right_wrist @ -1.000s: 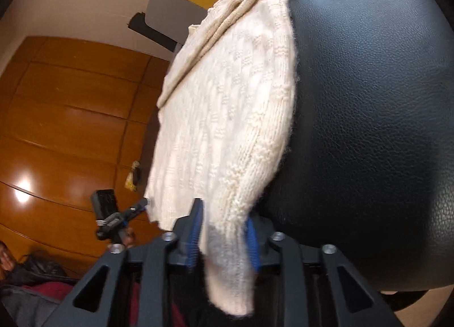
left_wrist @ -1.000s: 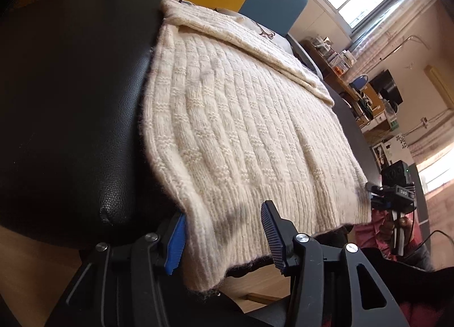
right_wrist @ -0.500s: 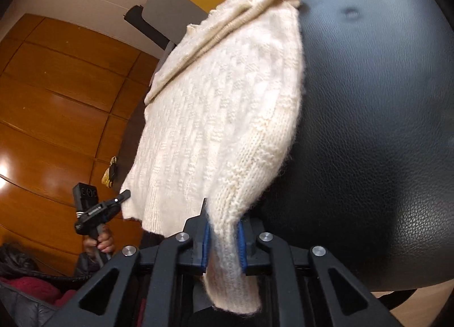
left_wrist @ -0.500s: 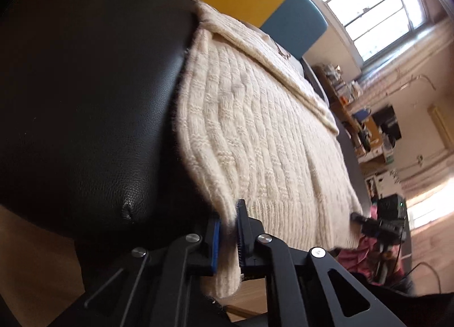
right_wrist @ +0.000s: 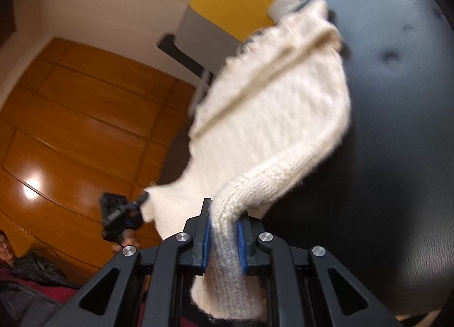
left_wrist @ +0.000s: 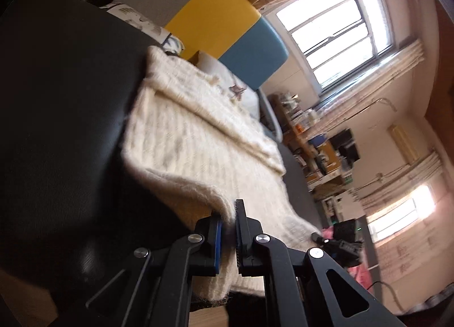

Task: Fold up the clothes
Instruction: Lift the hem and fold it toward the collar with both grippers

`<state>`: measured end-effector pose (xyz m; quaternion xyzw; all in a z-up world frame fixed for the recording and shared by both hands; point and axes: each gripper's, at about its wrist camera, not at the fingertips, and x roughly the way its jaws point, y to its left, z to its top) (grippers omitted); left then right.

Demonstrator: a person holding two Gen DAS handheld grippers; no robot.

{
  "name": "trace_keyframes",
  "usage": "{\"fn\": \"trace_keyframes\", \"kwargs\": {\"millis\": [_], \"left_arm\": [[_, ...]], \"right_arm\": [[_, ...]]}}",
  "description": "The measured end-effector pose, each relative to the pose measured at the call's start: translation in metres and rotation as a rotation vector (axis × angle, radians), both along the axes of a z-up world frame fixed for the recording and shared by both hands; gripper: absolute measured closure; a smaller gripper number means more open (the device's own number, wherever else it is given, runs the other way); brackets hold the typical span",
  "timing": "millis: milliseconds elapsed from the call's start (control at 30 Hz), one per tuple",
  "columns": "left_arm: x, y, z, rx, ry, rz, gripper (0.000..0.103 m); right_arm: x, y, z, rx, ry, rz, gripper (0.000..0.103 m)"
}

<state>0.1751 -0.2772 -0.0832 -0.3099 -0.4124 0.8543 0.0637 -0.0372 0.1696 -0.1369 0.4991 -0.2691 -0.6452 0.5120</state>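
Observation:
A cream knitted sweater lies spread over a black leather cushion. My left gripper is shut on the sweater's near hem corner, which is raised off the cushion. In the right wrist view the same sweater is lifted and curls up from the black leather cushion. My right gripper is shut on the other hem corner, and a flap of knit hangs below its pads. The other hand-held gripper shows at the sweater's far corner, held by a hand.
A grey, yellow and blue upholstered backrest stands behind the cushion. Cluttered shelves and bright windows fill the right side. Wooden wall panels lie to the left in the right wrist view. A person in dark red clothing sits low left.
Both grippers closed on the sweater's near hem corners. Both then rose, pulling the hem up off the cushion so the knit now curls upward.

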Motion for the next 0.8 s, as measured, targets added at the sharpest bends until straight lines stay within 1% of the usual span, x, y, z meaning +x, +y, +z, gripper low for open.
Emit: {"fn": "trace_keyframes", "kwargs": {"millis": [133,200,367,467,600,667,800], "left_arm": [[-0.025,-0.011,0.013,0.03,0.043,0.005,0.095],[-0.042,-0.021,0.019,0.046,0.063,0.015,0.095],[-0.083,-0.048,0.039,0.027,0.108,0.043,0.095],[-0.113,-0.066,0.047,0.015,0.119,0.049,0.095],[-0.154,-0.087,0.046,-0.009,0.096,0.064,0.095],[-0.18,-0.098,0.039,-0.016,0.064,0.08,0.095],[-0.224,-0.117,0.022,-0.05,0.002,0.121,0.096]], "right_arm": [[-0.026,-0.015,0.018,-0.072,0.005,-0.054,0.089],[-0.045,-0.02,0.023,-0.091,-0.001,-0.088,0.089],[-0.092,-0.039,0.035,-0.092,0.007,-0.128,0.089],[-0.122,-0.05,0.038,-0.104,-0.005,-0.145,0.089],[-0.169,-0.069,0.03,-0.071,-0.045,-0.183,0.089],[-0.195,-0.08,0.023,-0.021,-0.059,-0.199,0.089],[-0.233,-0.089,0.01,0.023,-0.095,-0.216,0.089]]}}
